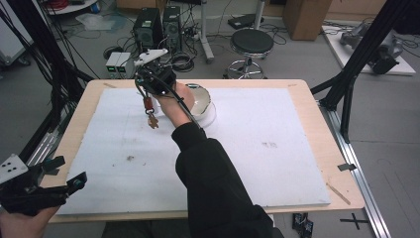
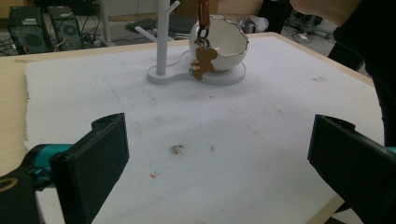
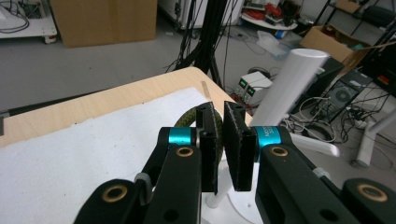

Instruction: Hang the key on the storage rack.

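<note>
The right hand-held gripper (image 1: pixel 148 82) is raised over the far left part of the white foam mat (image 1: pixel 247 163) that covers the wooden table (image 1: pixel 317 114). In the right gripper view its 2 black jaws stand almost closed, with only a thin slit between the pads, pinched on a dark green cord (image 3: pixel 186 119) that curls out just behind the left pad. From that hand-held gripper hangs a keychain (image 1: pixel 149 110): a red strap, a metal ring and a small brown gingerbread-man charm (image 2: pixel 203 62). In the left gripper view the charm dangles in front of a white bowl shaped like a cracked eggshell (image 2: pixel 223 44), though whether it touches the bowl cannot be told.

The bowl sits on a flat white base (image 2: pixel 233 77) shared with a white post (image 2: pixel 162 35) that carries short side pegs. The post stands just beside the bowl, and in the right gripper view it rises close behind the jaws. The person's right forearm, in a black sleeve (image 1: pixel 213 183), crosses the mat from the near edge and covers part of the bowl in the high view.

The left hand-held gripper (image 1: pixel 62 176) is held low at the near left corner of the table, well apart from the keychain. Its jaws are spread wide and grip nothing; between them lies bare mat with a few dark smudges (image 2: pixel 176 149).

Beyond the table, a black stool (image 1: pixel 251 42) and 2 computer towers (image 1: pixel 158 27) stand on the grey floor.
</note>
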Tool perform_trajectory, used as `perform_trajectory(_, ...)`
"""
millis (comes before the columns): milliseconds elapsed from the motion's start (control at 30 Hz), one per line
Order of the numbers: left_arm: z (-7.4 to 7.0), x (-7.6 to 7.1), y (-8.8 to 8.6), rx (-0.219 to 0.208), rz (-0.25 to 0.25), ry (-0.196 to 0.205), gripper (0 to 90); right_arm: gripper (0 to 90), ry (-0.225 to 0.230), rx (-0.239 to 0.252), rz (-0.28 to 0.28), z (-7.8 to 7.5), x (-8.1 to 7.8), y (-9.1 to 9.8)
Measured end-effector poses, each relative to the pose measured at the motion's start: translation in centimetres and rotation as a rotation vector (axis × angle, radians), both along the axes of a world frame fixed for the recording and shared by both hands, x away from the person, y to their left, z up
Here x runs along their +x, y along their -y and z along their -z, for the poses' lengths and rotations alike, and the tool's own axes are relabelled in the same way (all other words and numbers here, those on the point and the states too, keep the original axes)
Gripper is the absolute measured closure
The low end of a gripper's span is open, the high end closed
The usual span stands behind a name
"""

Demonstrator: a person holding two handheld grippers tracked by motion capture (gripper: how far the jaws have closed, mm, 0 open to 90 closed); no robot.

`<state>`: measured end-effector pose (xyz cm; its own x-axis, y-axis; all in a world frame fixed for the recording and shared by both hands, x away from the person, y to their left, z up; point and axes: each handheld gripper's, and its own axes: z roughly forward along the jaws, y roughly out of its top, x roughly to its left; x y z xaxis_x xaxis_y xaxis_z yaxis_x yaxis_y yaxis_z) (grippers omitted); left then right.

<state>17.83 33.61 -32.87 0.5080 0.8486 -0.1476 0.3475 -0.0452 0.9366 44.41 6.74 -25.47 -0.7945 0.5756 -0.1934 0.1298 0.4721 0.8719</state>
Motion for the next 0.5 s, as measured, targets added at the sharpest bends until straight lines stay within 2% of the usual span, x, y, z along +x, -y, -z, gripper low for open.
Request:
perform_trajectory(167, -0.2, -0.9, -0.3, 0.003, -0.012, 0.005, 5.8, 85.0, -0.024, -0.041, 0.017, 1.3, 1.0, -0.9)
perform_trajectory(200, -0.2, -1.0, -0.3, 0.004, -0.014, 0.005, 5.8, 85.0, -0.024, -0.041, 0.017, 1.3, 1.0, -0.9)
perform_trajectory(267, -0.1, -1.2, -0.5, 0.019, -0.023, -0.005, 5.8, 85.0, -0.059, -0.018, 0.048, 1.6, 1.5, -1.0)
perform_trajectory(400, 0.5, -1.6, -0.9, 0.021, -0.037, -0.025, 5.8, 85.0, -0.075, -0.059, 0.070, 2.2, 2.0, -1.4)
perform_trajectory(500, 0.4, -1.8, -0.9, 0.027, -0.037, -0.020, 5.8, 85.0, -0.086, -0.070, 0.082, 2.7, 2.3, -1.7)
